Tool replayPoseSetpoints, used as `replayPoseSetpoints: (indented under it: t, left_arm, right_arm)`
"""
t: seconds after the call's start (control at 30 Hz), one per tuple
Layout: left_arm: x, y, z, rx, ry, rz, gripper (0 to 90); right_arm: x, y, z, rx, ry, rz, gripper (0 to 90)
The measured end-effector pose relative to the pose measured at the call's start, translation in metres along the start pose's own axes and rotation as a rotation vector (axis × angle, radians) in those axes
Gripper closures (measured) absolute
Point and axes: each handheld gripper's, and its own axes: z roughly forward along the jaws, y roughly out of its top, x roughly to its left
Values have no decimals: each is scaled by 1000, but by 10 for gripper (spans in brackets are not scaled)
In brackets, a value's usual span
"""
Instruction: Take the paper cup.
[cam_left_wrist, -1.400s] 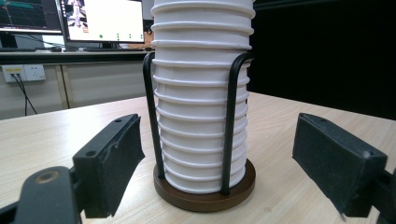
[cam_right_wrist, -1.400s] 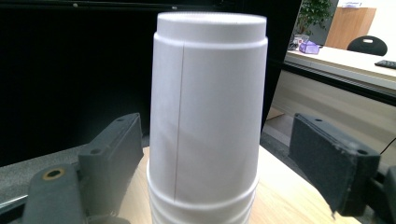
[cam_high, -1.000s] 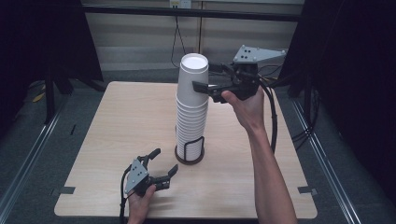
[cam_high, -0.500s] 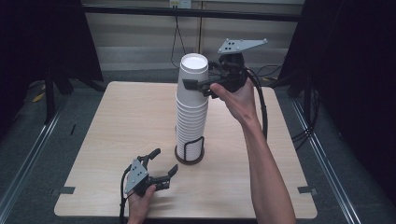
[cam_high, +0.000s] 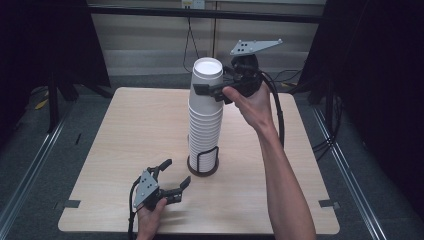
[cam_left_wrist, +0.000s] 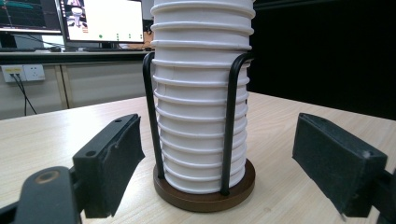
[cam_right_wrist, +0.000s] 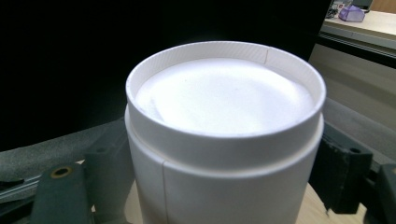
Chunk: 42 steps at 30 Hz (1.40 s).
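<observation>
Closing in from the right over the past second, the right gripper (cam_high: 209, 91) now has its fingers around the top cup (cam_high: 207, 80) of the stack (cam_high: 205, 120) in a holder (cam_high: 203, 165) mid-bench (cam_high: 125, 130); whether they press it is unclear. Left gripper (cam_high: 172, 180) rests nearby, fingers wide.

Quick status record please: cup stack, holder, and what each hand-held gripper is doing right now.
cup stack: tall stack of upside-down white paper cups, upright in holder
holder: dark round base with black wire uprights, mid-table
right hand-held gripper: at the top cup, jaws on either side of it; firm contact cannot be told
left hand-held gripper: open, resting low near front edge, aimed at holder, apart from it
table: light wood
</observation>
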Motion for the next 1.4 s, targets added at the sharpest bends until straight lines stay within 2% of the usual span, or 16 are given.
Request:
replayPoseSetpoints:
  t: [0.17, 0.5, 0.77, 1.0, 1.17, 1.4]
  left_arm:
    - [0, 0, 0, 0, 0, 0, 156]
    - [0, 0, 0, 0, -1, 0, 156]
    - [0, 0, 0, 0, 0, 1, 156]
    - [0, 0, 0, 0, 0, 1, 156]
    - [0, 0, 0, -1, 1, 0, 156]
    - [0, 0, 0, -2, -2, 2, 156]
  right_arm:
    - [1, 1, 0, -4, -4, -8, 208]
    - [2, 7, -6, -51, -3, -16, 213]
    - [4, 12, -15, -118, -9, -18, 217]
    - [3, 14, -20, -172, 5, -13, 221]
    - [1, 16, -28, -241, 14, 17, 224]
    - [1, 17, -35, -297, 15, 31, 226]
